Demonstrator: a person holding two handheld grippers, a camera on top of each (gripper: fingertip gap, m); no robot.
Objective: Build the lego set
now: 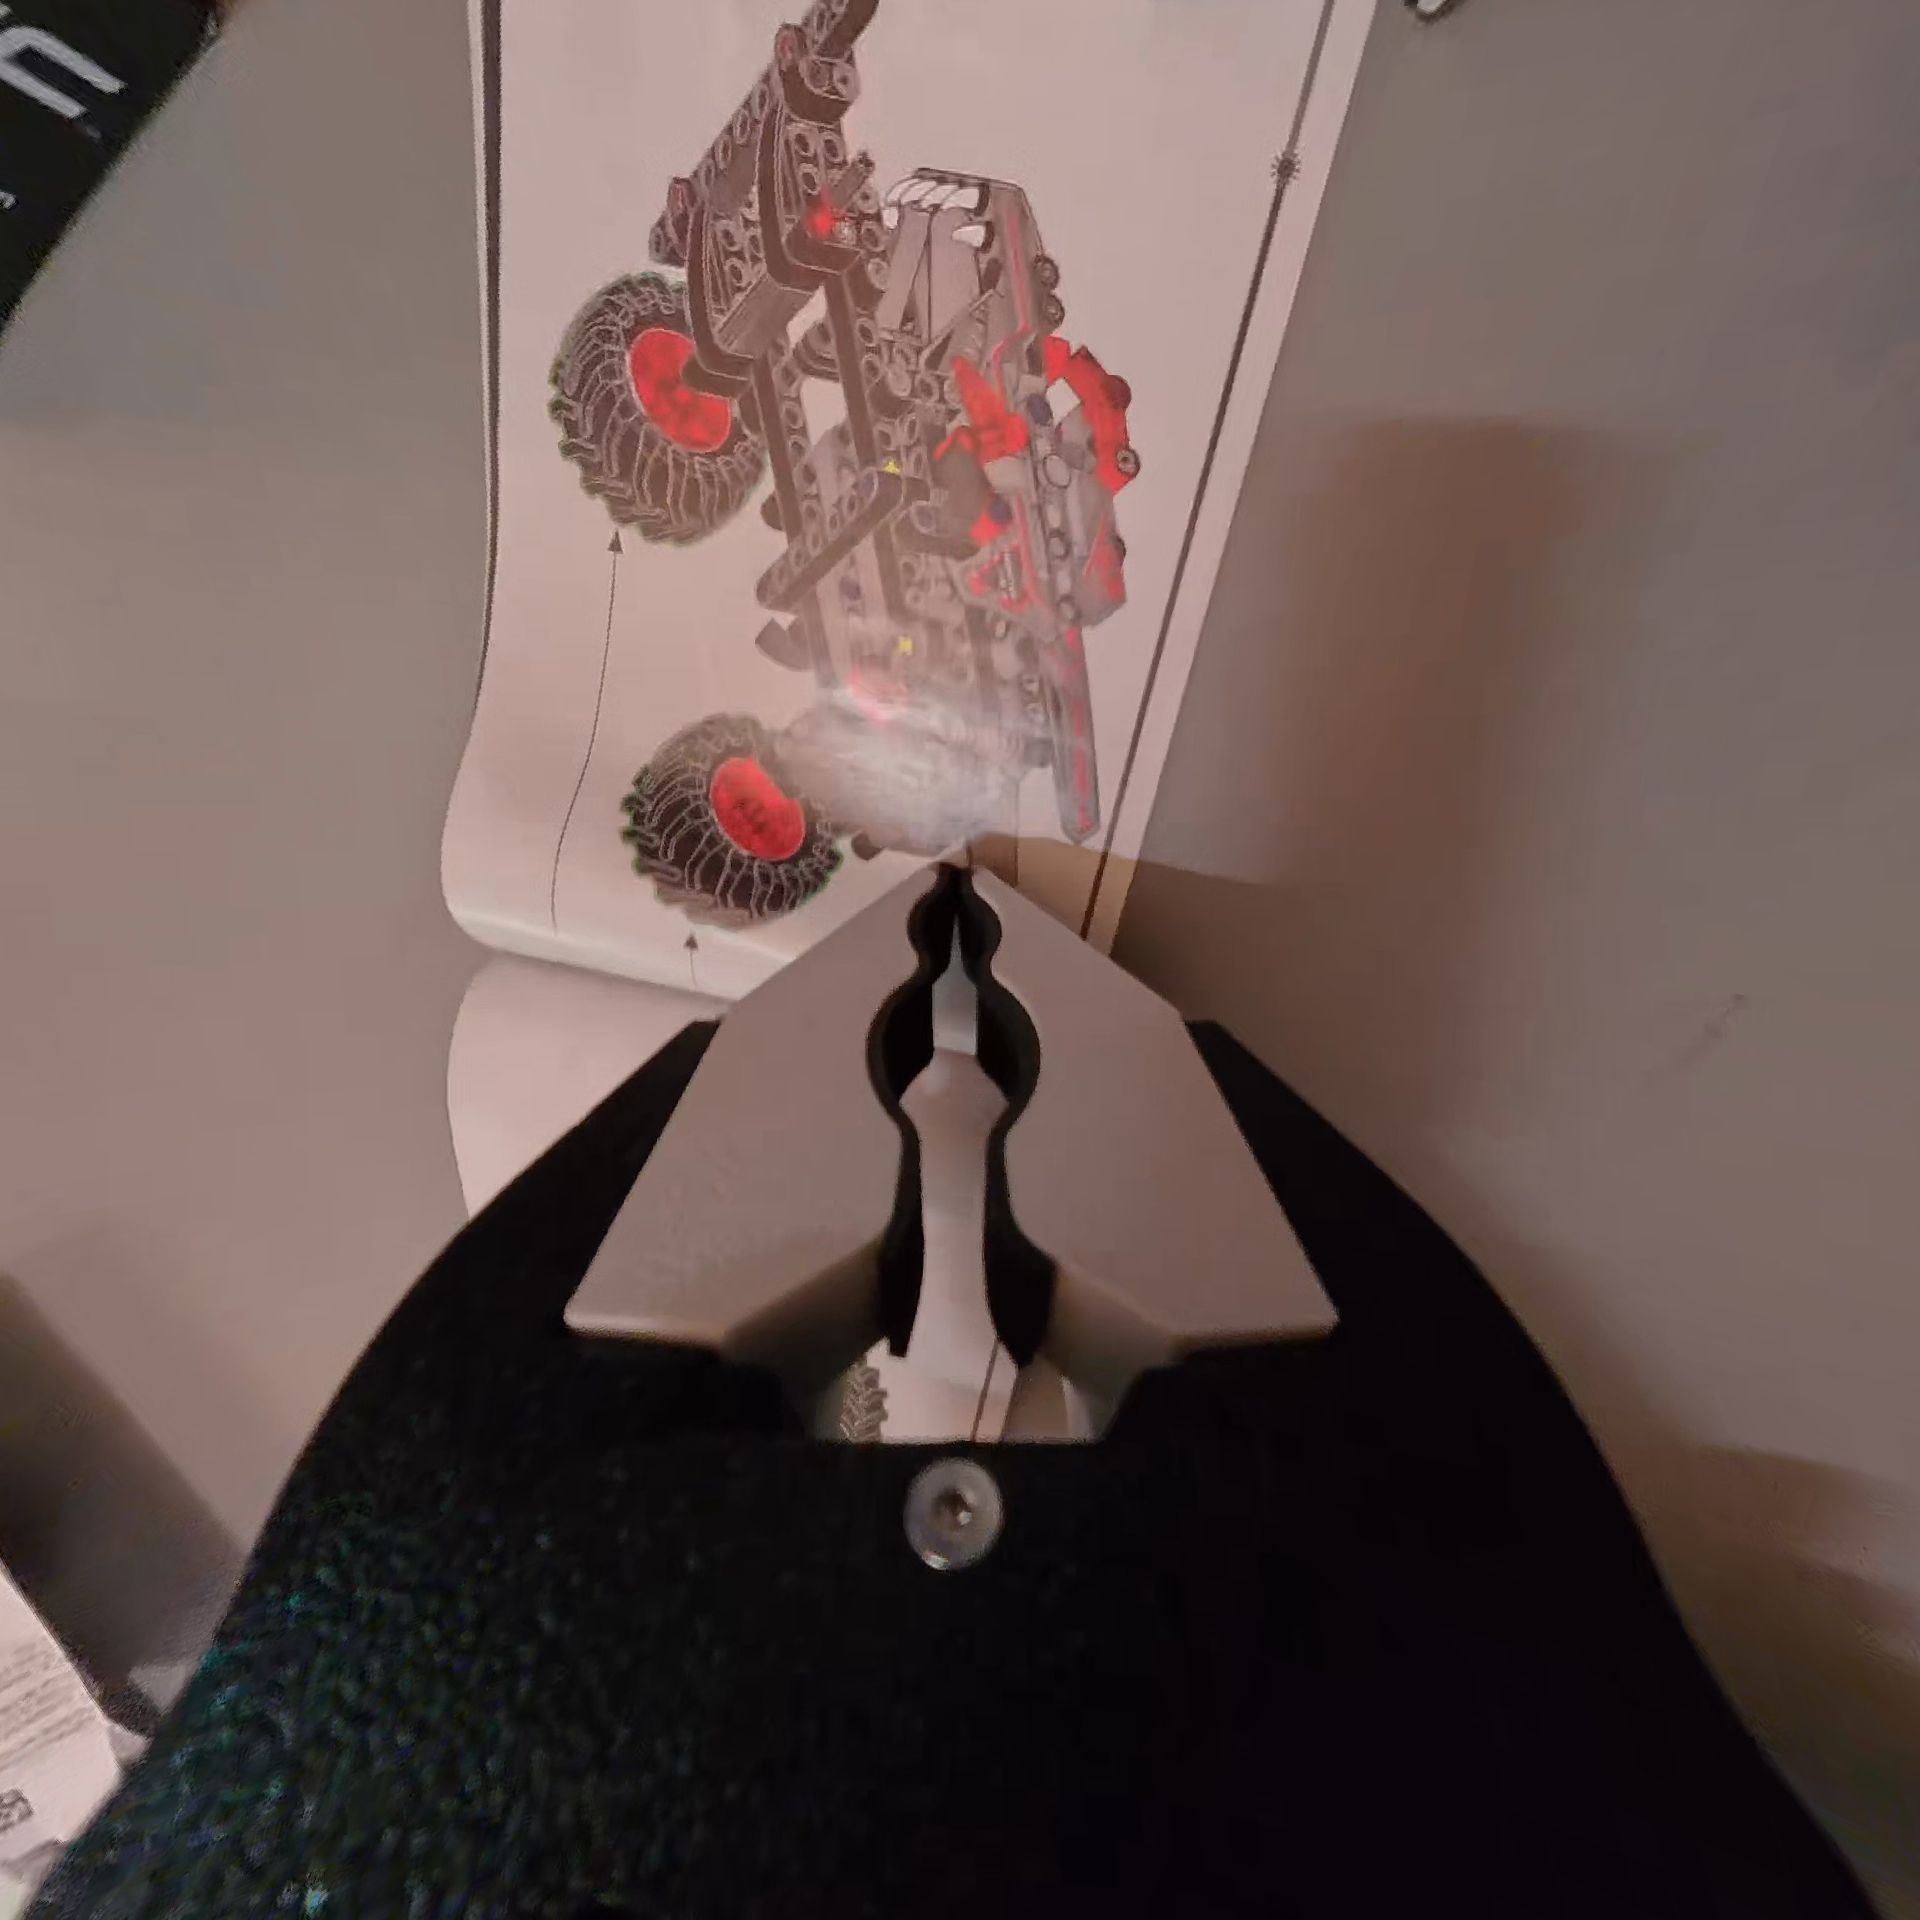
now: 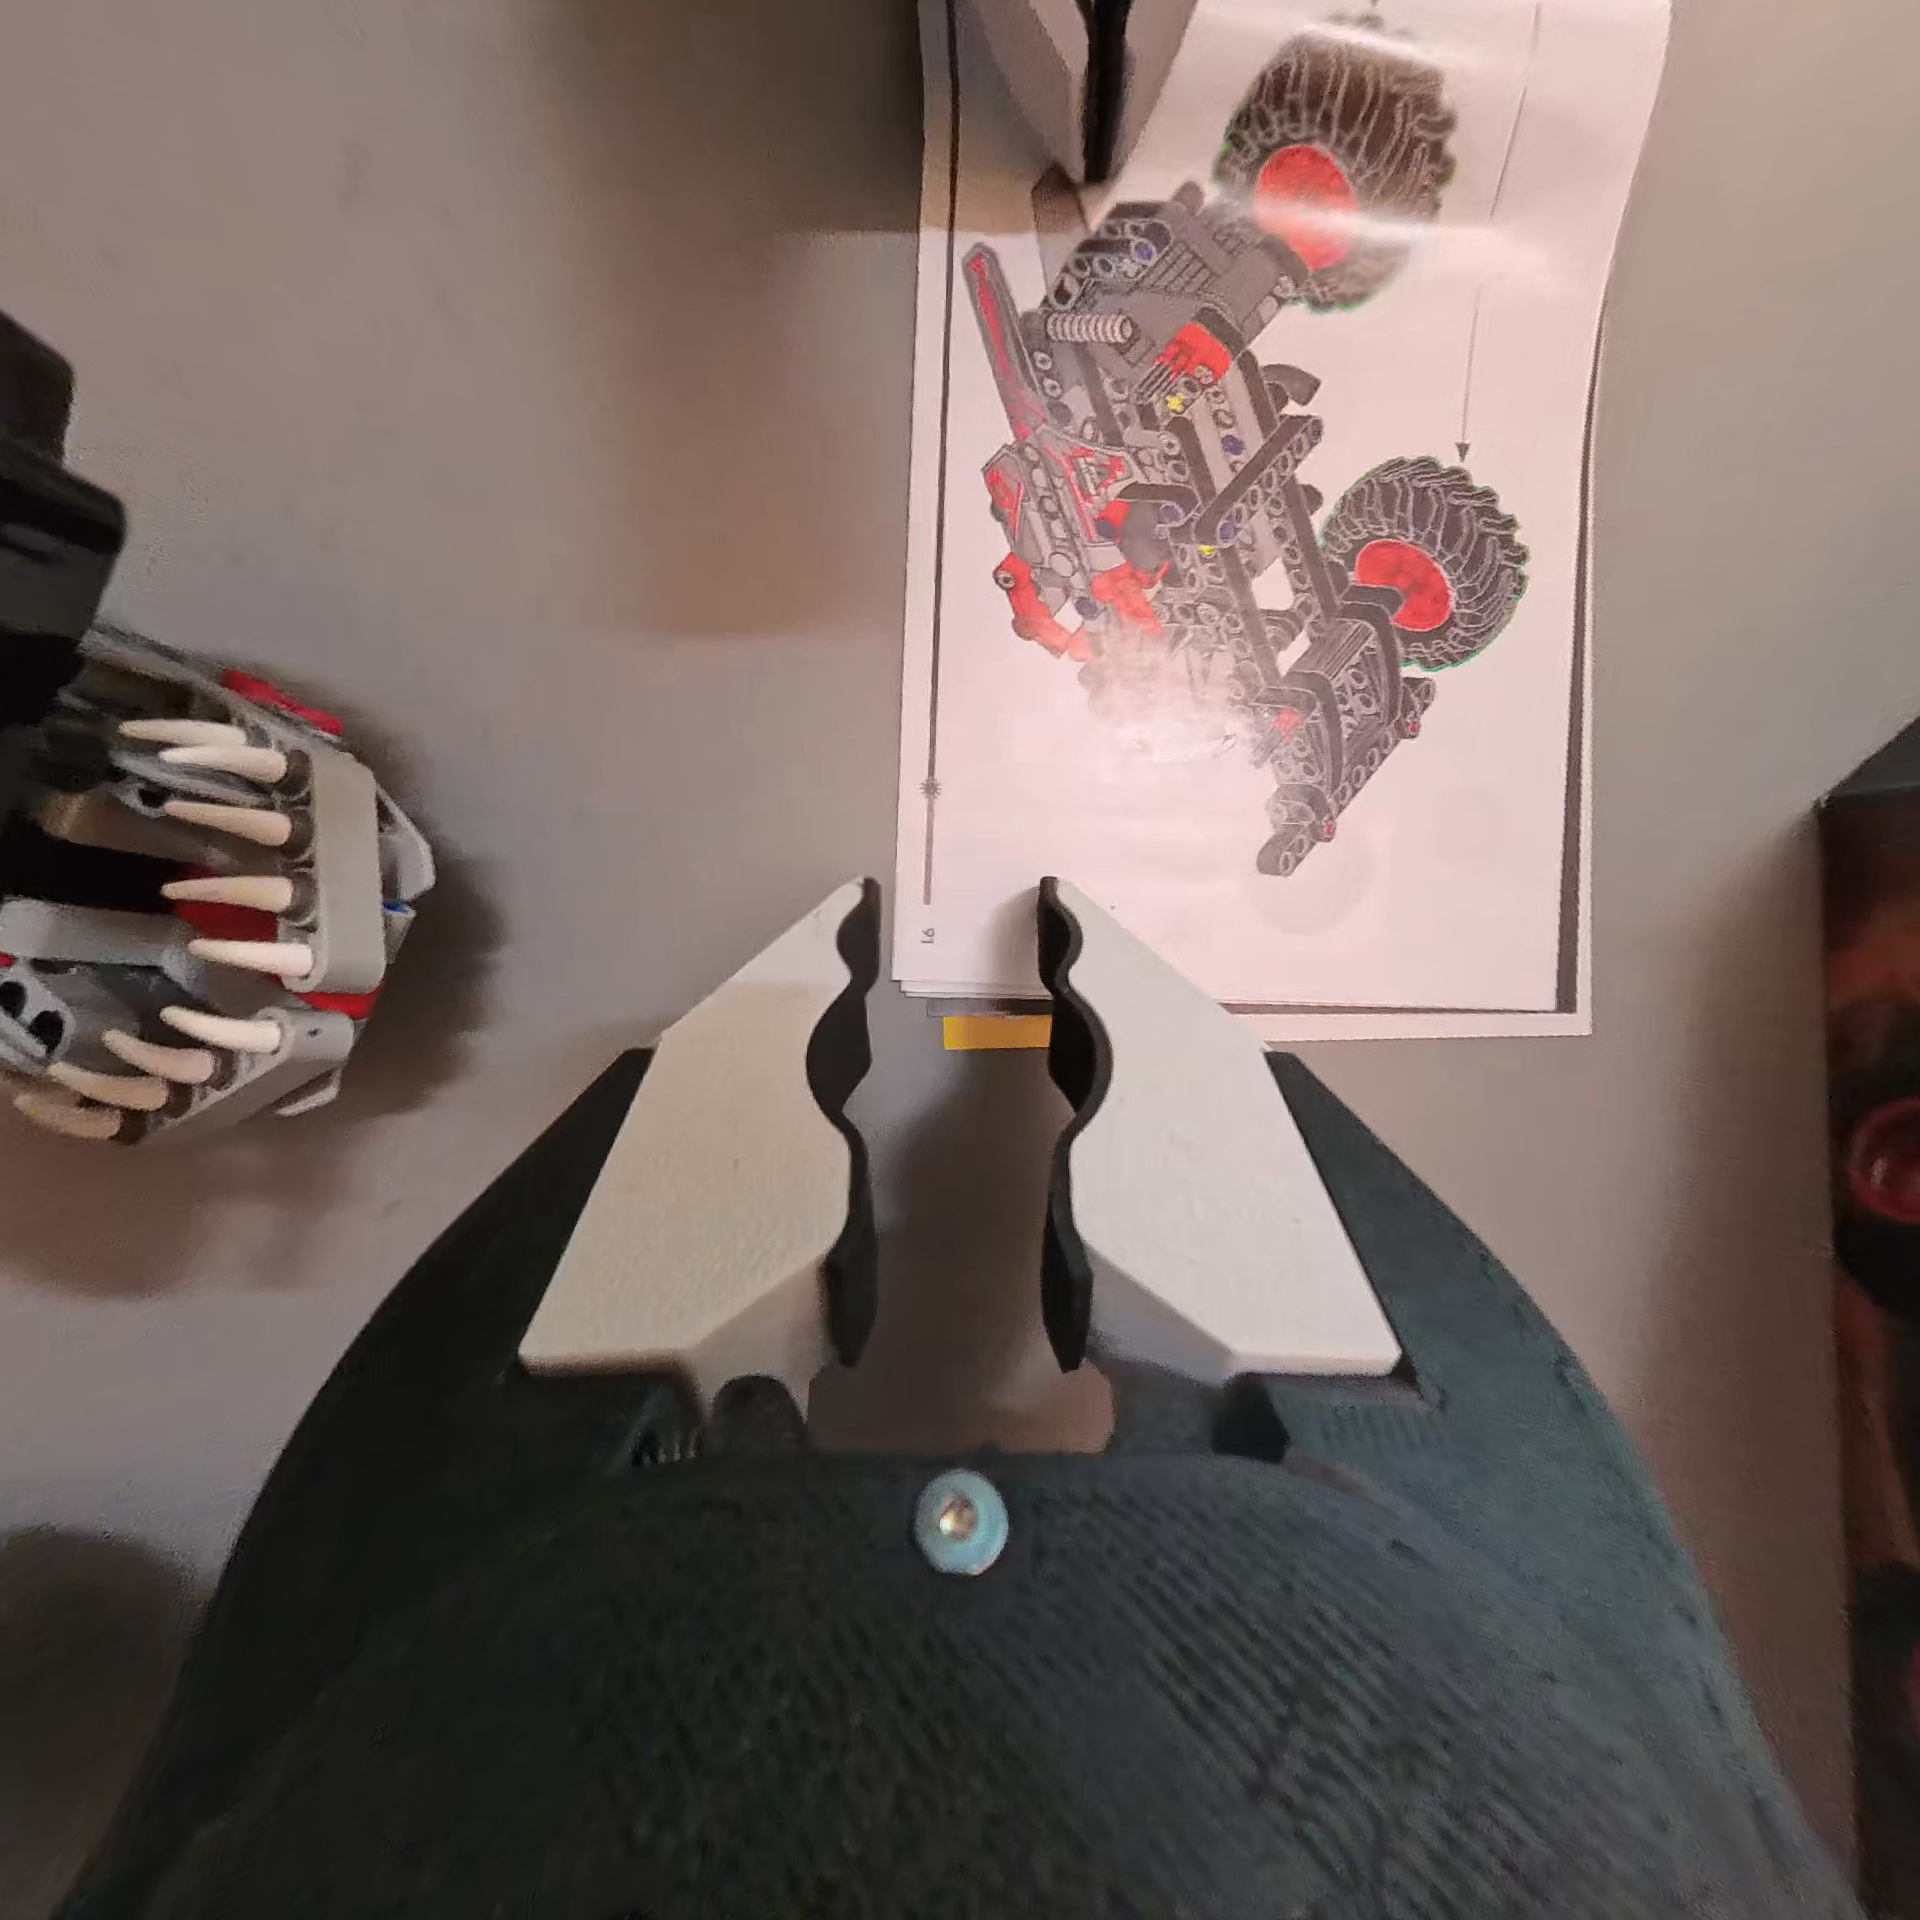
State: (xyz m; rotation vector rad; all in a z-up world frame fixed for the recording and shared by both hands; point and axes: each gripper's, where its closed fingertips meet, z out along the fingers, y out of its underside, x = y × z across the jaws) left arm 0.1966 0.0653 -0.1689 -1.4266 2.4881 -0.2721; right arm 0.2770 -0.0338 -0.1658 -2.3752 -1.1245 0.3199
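The open instruction booklet (image 1: 831, 468) lies on the grey table, showing a drawing of a grey and red vehicle with black tyres. My left gripper (image 1: 956, 883) is shut, with its tips down on the page near the page's right edge. I cannot tell whether it pinches paper. It also shows at the top of the right wrist view (image 2: 1081, 156). My right gripper (image 2: 956, 894) is open and empty at the near edge of the booklet (image 2: 1247, 623). A partly built grey and red Lego model (image 2: 208, 904) with white teeth lies to its left.
A yellow strip (image 2: 997, 1034) pokes out from under the booklet between my right fingers. A dark box (image 2: 1870, 1143) stands at the right edge. A black box (image 1: 62, 94) is at the far left, and printed paper (image 1: 42, 1714) is at the near left. One gripper's finger ends stand about 12 centimeters off the other's.
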